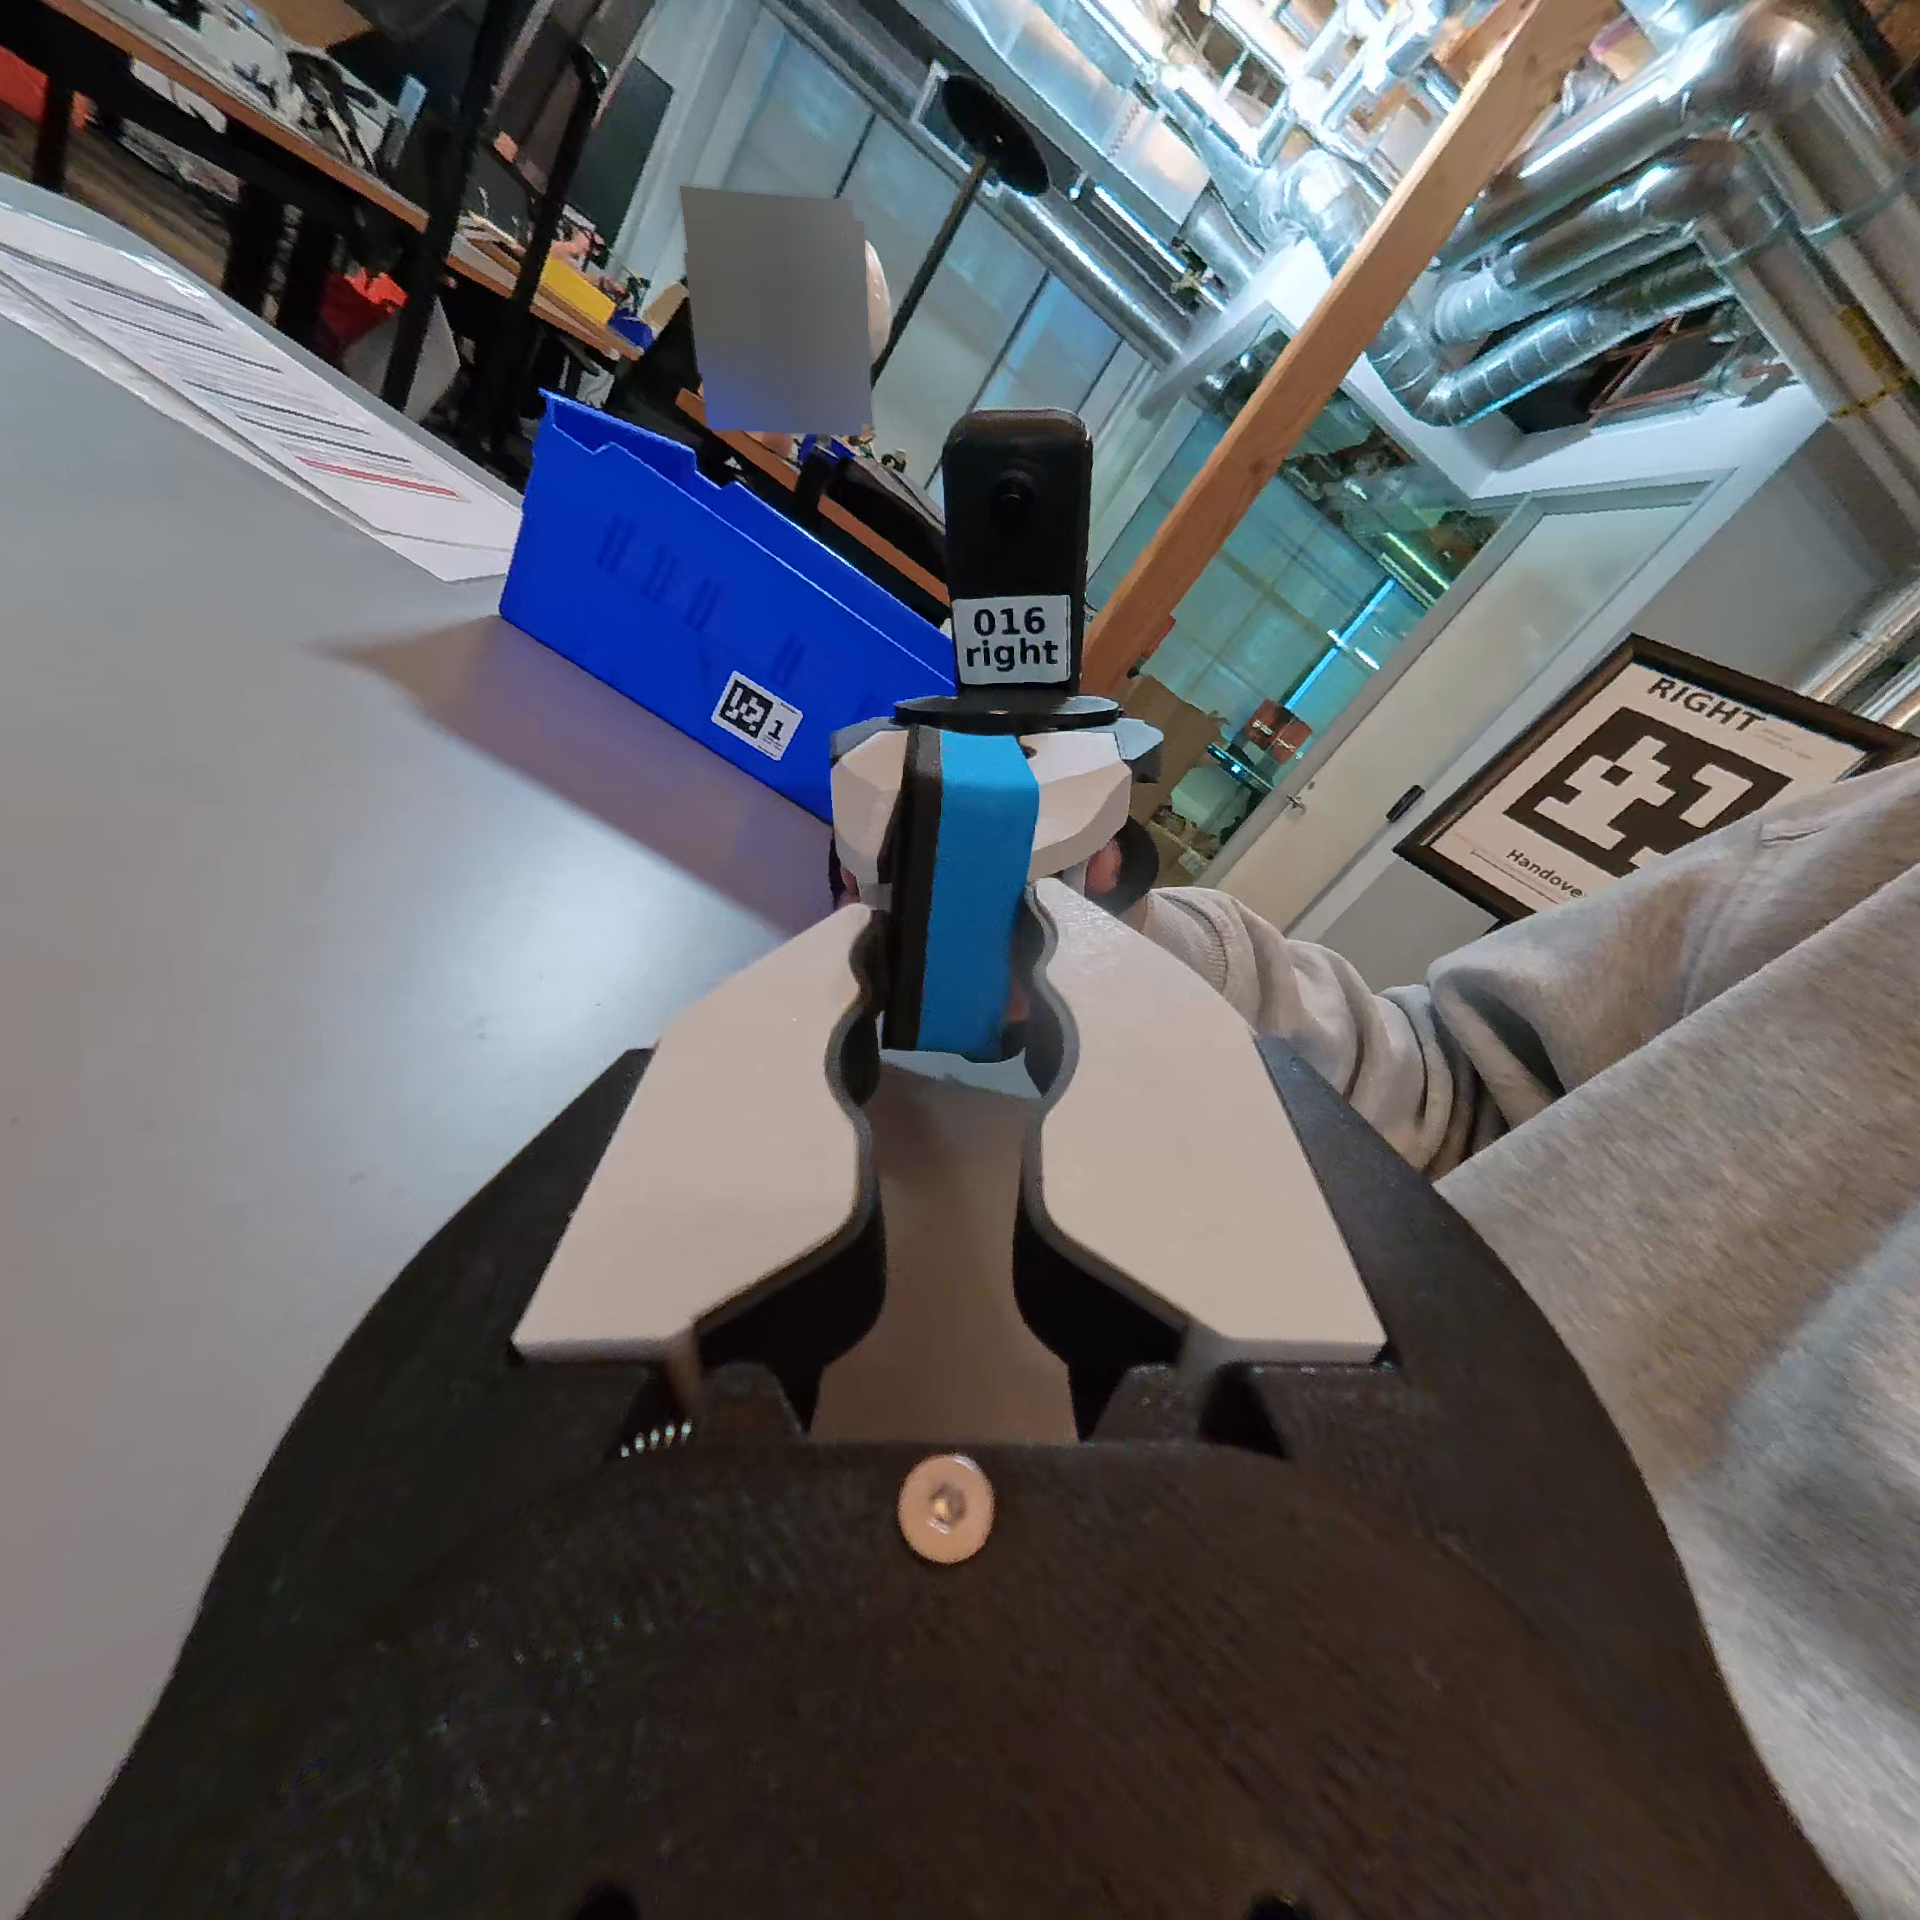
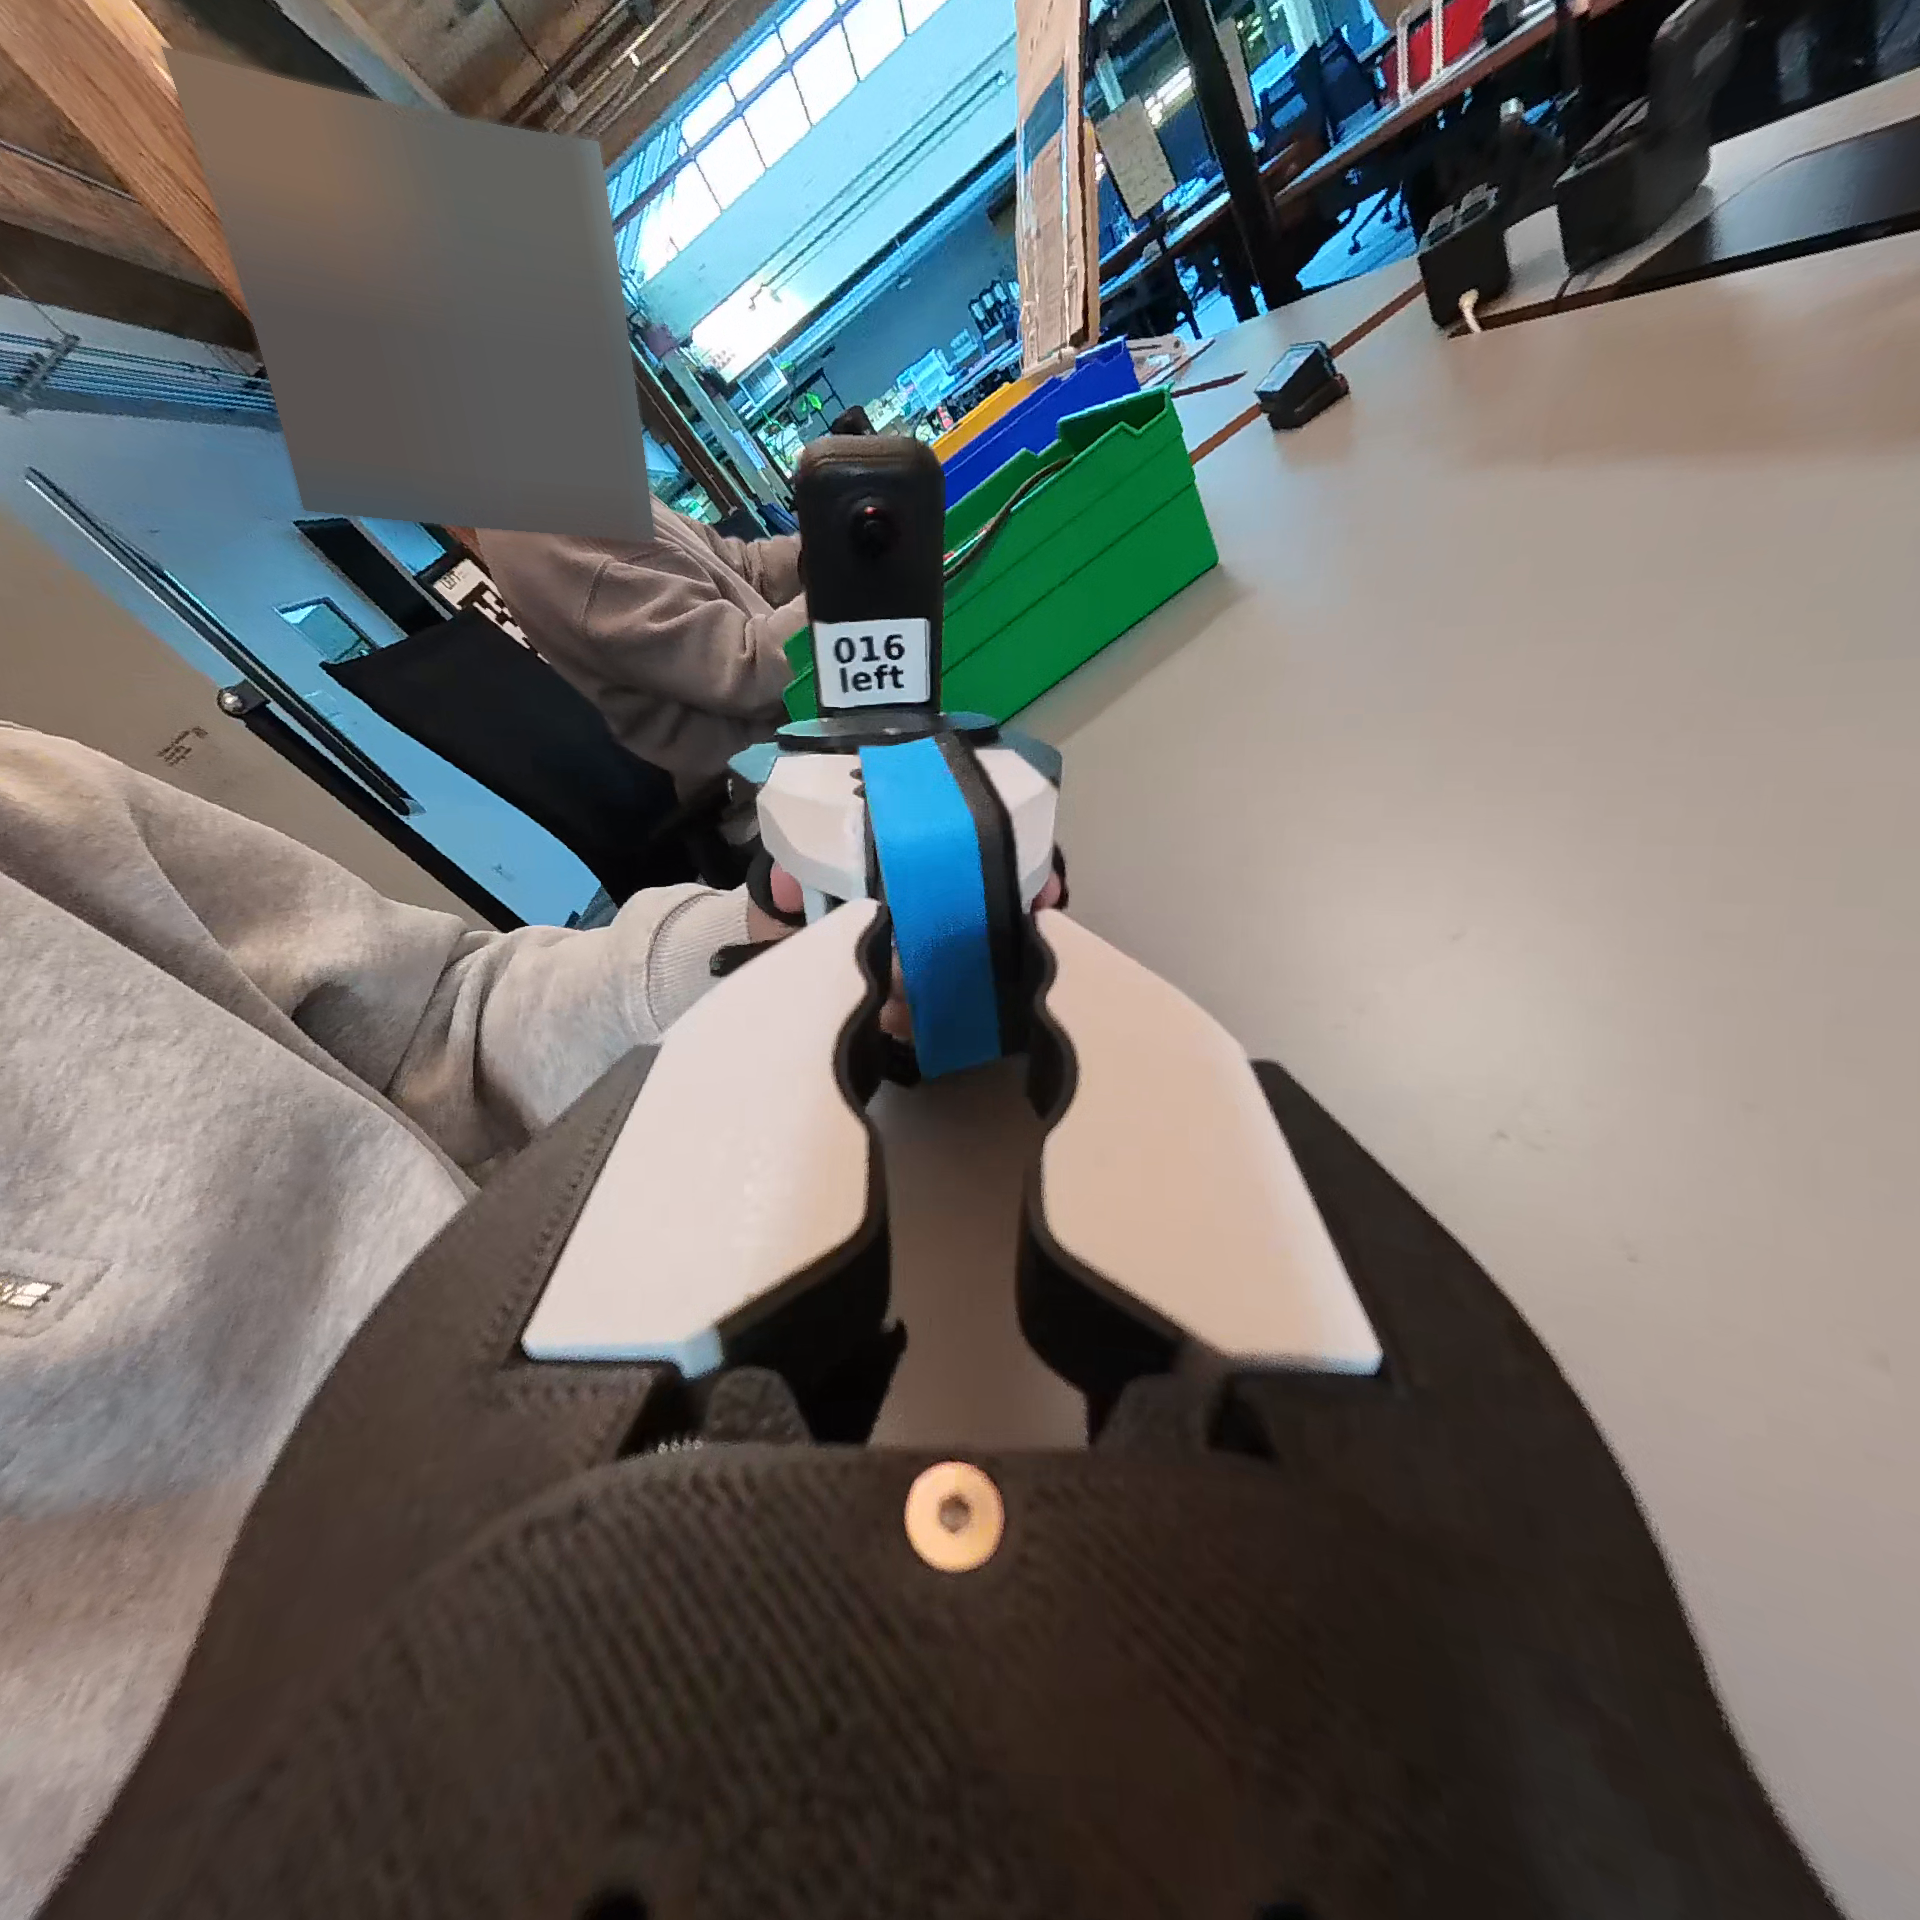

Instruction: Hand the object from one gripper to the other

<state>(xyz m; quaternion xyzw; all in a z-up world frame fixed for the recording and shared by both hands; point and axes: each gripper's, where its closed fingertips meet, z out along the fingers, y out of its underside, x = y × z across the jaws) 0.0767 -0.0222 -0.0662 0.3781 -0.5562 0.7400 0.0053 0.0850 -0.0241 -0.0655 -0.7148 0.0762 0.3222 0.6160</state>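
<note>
Blue bin (image 1: 686, 592) appeared only in left view, green bin (image 2: 1081, 540) only in right; contents hidden. The blue-and-black slab (image 1: 971, 904) stood upright between left gripper (image 1: 951, 966) and right gripper (image 2: 956, 977), both clamped on it.

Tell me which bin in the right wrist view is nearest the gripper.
The green bin. It stands at the front of the row on the table; the blue bin and the yellow bin sit behind it, farther off.
</note>
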